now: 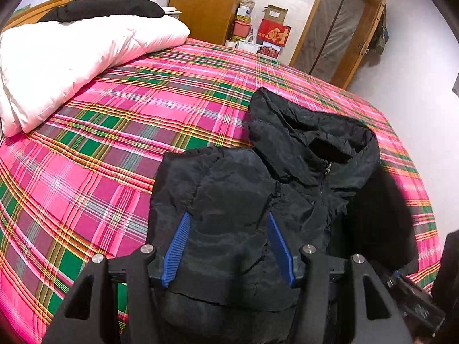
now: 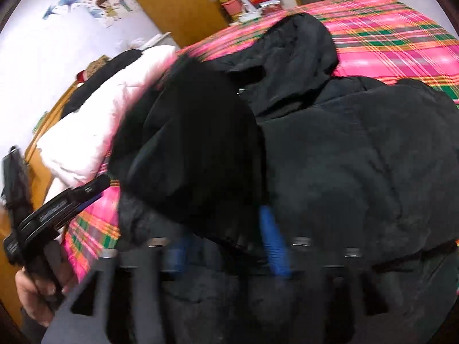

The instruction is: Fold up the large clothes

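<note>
Jacket (image 2: 330, 157) blurred, right fingers (image 2: 271, 240) half-buried.

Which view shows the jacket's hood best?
Left wrist. The hood lies sharp and whole on the plaid bedspread, opening and zipper pull visible above the open left gripper. The right wrist view is motion-blurred: the hood is only a dark lump, partly hidden behind a raised fold of jacket.

Left gripper (image 1: 228, 235) hovers low over the black jacket (image 1: 258, 200), blue fingers (image 1: 178, 246) spread wide with padded fabric between them. The jacket lies on the pink plaid bedspread (image 1: 114, 143), hood (image 1: 301, 126) pointing away, zipper pull visible at the collar. A white quilt (image 1: 71, 57) sits folded far left, a wooden wardrobe (image 1: 203, 3) behind.
</note>
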`<action>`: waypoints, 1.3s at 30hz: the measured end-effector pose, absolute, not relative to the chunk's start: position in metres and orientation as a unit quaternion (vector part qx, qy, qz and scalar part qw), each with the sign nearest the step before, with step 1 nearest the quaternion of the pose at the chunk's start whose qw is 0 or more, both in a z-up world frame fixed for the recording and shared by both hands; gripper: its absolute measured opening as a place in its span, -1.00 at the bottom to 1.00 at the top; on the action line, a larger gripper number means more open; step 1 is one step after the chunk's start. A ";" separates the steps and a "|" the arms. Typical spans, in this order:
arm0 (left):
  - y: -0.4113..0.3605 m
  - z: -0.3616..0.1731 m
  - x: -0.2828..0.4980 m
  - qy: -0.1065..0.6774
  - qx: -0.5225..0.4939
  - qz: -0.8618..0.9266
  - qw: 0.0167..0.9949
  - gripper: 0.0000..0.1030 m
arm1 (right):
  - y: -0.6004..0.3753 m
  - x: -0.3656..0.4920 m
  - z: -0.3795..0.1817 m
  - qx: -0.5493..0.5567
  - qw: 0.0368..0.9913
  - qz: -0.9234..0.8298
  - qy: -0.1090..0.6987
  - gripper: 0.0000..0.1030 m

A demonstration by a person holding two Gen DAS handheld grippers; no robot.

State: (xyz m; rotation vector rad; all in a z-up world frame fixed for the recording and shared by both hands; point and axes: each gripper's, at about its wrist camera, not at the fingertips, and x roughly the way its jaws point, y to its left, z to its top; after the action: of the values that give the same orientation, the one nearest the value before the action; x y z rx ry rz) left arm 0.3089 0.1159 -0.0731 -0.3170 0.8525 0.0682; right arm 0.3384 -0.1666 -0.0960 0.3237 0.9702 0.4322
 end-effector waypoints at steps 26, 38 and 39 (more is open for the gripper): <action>0.012 -0.126 0.333 0.464 -0.074 -0.096 0.878 -0.13 | -0.322 0.351 -0.146 0.095 0.880 0.034 0.464 -0.36; 0.020 -0.129 0.332 0.479 -0.068 -0.076 0.872 -0.14 | -0.312 0.345 -0.106 0.064 0.882 0.011 0.466 -0.36; 0.025 -0.119 0.330 0.468 -0.077 -0.079 0.877 -0.14 | -0.311 0.340 -0.094 0.071 0.890 0.015 0.450 -0.36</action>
State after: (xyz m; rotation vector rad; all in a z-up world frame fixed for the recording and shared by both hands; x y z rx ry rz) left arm 0.3298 0.0251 -0.1192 -0.1601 0.9754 -0.1653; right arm 0.3405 -0.3115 -0.0938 0.1474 0.9342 0.0318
